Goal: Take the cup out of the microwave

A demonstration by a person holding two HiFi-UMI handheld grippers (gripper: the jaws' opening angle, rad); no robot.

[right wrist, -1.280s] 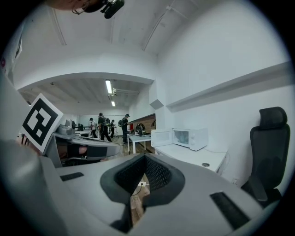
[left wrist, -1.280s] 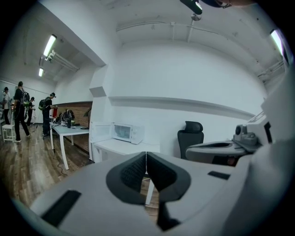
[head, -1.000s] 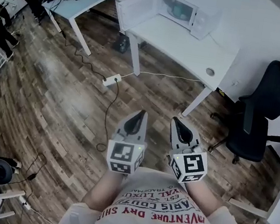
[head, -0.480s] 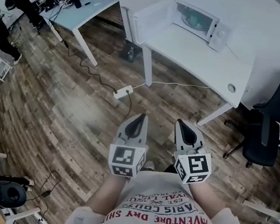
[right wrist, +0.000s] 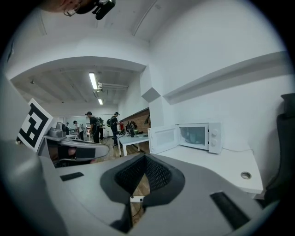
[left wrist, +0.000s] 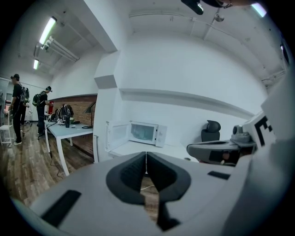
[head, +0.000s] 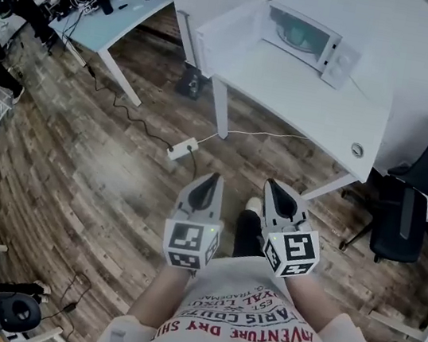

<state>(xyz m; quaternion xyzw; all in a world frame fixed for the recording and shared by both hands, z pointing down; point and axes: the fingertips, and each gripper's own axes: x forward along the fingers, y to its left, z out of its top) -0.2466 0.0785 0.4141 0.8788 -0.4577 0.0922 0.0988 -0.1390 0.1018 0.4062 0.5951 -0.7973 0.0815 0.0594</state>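
The white microwave (head: 304, 37) stands at the back of a white table (head: 321, 103), its door (head: 223, 35) swung open to the left. Inside it a greenish cup (head: 299, 33) shows dimly; it also shows in the right gripper view, cup (right wrist: 192, 135). My left gripper (head: 211, 180) and right gripper (head: 273, 187) are held side by side over the wooden floor, well short of the table, both pointing at the microwave. The left gripper (left wrist: 146, 154) is shut with nothing in it. The right gripper (right wrist: 145, 159) has its tips together and is empty too.
A power strip (head: 181, 150) with cables lies on the floor before the table leg. A black office chair (head: 399, 224) stands right of the table. A light desk (head: 111, 9) with gear is at the far left, and people (left wrist: 17, 108) stand beyond it.
The table and microwave have come nearer and shifted right in the head view as I walk towards them. Both grippers keep the same shut pose in front of my body.
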